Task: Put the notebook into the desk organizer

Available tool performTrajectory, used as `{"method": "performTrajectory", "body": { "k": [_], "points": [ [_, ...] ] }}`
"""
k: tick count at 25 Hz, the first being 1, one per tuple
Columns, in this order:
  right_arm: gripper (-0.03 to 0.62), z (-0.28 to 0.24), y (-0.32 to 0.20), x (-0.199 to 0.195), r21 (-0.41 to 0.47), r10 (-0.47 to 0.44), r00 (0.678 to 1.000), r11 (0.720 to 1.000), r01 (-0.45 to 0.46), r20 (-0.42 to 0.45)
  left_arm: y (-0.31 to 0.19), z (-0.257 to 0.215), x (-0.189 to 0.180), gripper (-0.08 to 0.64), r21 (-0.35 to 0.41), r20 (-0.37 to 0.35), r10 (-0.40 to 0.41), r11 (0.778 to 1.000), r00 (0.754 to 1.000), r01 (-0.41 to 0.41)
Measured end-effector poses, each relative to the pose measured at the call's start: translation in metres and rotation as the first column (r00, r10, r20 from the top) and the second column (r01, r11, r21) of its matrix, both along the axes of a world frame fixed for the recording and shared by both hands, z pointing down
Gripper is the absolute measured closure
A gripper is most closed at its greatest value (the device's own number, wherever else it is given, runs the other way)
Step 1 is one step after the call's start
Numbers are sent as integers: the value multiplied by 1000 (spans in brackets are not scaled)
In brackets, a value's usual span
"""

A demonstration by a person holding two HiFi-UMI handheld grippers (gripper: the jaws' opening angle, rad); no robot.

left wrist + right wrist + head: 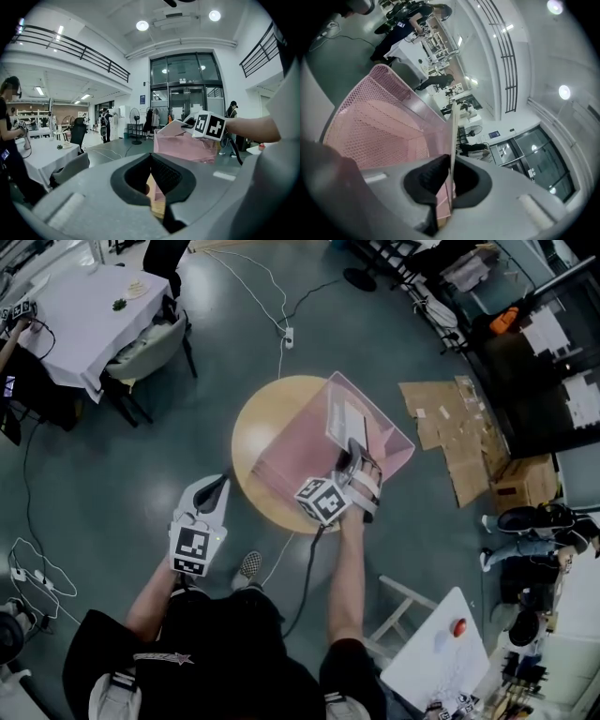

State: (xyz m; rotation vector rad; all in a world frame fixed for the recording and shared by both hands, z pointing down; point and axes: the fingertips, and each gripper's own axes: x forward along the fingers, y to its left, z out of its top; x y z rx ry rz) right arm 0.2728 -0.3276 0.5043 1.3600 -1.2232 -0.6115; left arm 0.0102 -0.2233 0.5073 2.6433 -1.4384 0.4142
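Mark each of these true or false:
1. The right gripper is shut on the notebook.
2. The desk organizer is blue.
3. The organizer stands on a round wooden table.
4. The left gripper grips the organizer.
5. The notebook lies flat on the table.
1. True: the right gripper clamps the notebook by its edge.
2. False: the desk organizer is pink mesh.
3. True: it stands on the round wooden table.
4. False: the left gripper is off the table's near edge, apart from the organizer, with nothing between its jaws.
5. False: the notebook is held on edge over the organizer.
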Motion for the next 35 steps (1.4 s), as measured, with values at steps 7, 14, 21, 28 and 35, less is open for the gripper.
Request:
{"method": "performTrajectory", "body": {
  "k": [7,14,21,28,35],
  "points": [
    [571,27,-13,-4,-90,-3,997,996,-4,-79,-9,13,4,551,-30,5,5,1000,1000,-5],
    [530,49,-20,-11,-215,-49,995,976,29,-87,-16,21,12,551,-46,6,31,998,999,-31],
    [382,61,-13,-17,-323,-67,998,944,70,18,-17,24,12,551,-57,4,53,997,999,-52],
    [322,67,2,-24,-378,-59,996,922,82,72,-13,21,9,551,-52,3,73,996,997,-73],
    [298,68,27,-31,-423,-38,991,902,88,125,-5,15,8,551,-40,-1,102,994,995,-102]
  ]
}}
